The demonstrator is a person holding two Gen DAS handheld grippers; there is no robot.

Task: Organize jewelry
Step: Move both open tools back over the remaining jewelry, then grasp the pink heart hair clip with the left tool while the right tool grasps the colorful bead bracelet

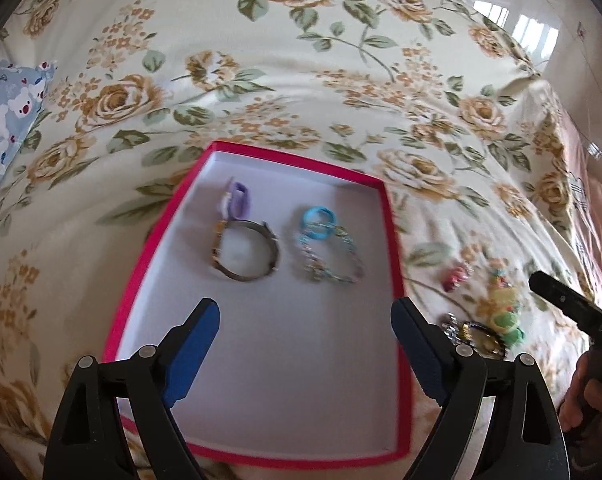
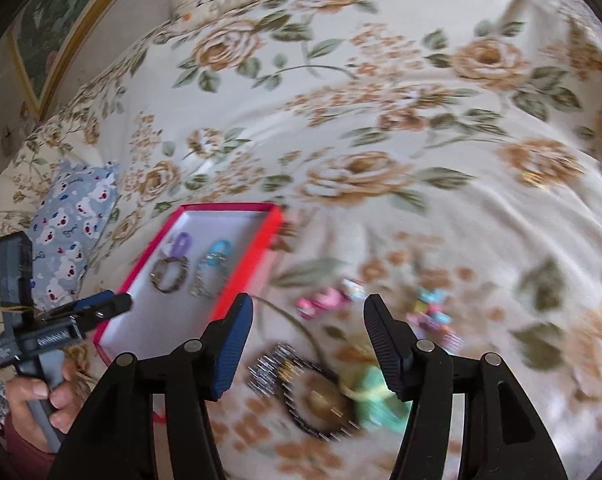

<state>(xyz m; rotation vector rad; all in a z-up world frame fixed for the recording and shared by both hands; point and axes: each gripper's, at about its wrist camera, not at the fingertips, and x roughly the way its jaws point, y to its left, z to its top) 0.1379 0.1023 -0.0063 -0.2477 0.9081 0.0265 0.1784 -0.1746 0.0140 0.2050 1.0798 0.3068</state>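
A red-rimmed tray [image 1: 389, 216] with a white floor lies on the floral bedspread. In it lie a purple clip [image 1: 237, 200], a metal watch [image 1: 247, 254], a blue ring [image 1: 318, 223] and a beaded bracelet [image 1: 329, 260]. My left gripper [image 1: 305, 320] is open and empty above the tray's near half. My right gripper [image 2: 307, 320] is open and empty above loose jewelry: a dark bracelet [image 2: 321, 404], a green piece [image 2: 375, 396], pink clips [image 2: 321, 300] and colourful clips [image 2: 433, 312]. The tray also shows in the right wrist view [image 2: 261, 248].
The floral bedspread [image 1: 301, 80] covers the whole bed. A blue bear-print pillow [image 2: 73, 232] lies left of the tray. A framed picture [image 2: 61, 20] stands at the far left. The left gripper's handle and hand [image 2: 41, 340] show in the right wrist view.
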